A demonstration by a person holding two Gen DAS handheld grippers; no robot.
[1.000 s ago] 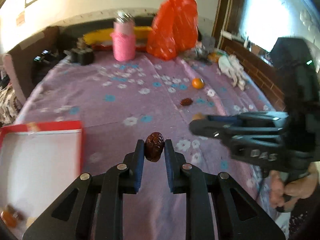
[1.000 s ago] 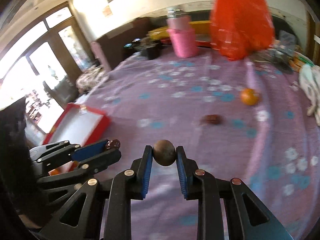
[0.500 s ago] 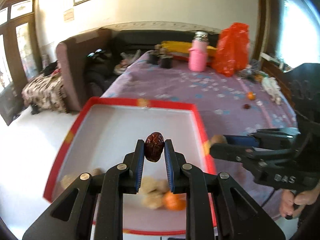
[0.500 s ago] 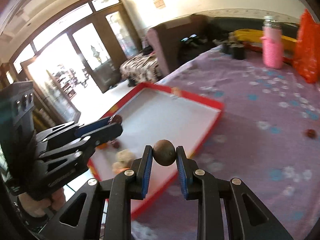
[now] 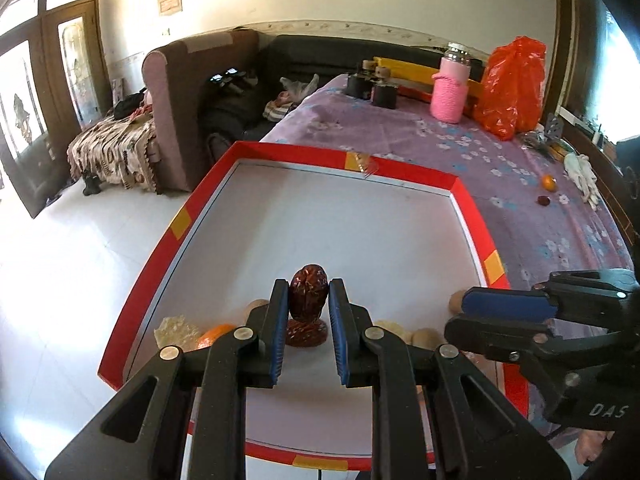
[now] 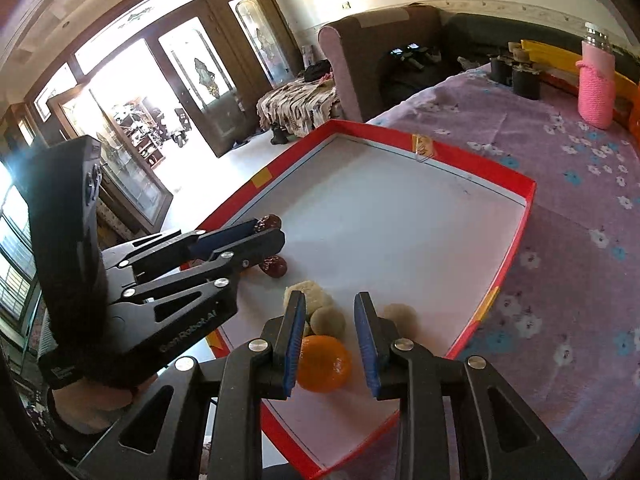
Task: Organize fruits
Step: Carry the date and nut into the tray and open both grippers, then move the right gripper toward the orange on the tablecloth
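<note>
A wrinkled red date (image 5: 308,292) is clamped between the blue pads of the left gripper (image 5: 308,312), above the near edge of the red-rimmed tray (image 5: 404,171). The right gripper (image 6: 329,336) is held with fingers apart and nothing between them, over an orange (image 6: 323,364) and pale round fruits (image 6: 328,320) lying inside the tray.

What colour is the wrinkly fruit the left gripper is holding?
Dark reddish-brown, a wrinkly date pinched in the left gripper. Left wrist view shows it best.

Each claw (image 5: 308,316) (image 6: 330,340) is matte black plastic with blue ribbed pads (image 5: 280,320), silver screw heads, triangular cut-outs and pale embossed lettering.
</note>
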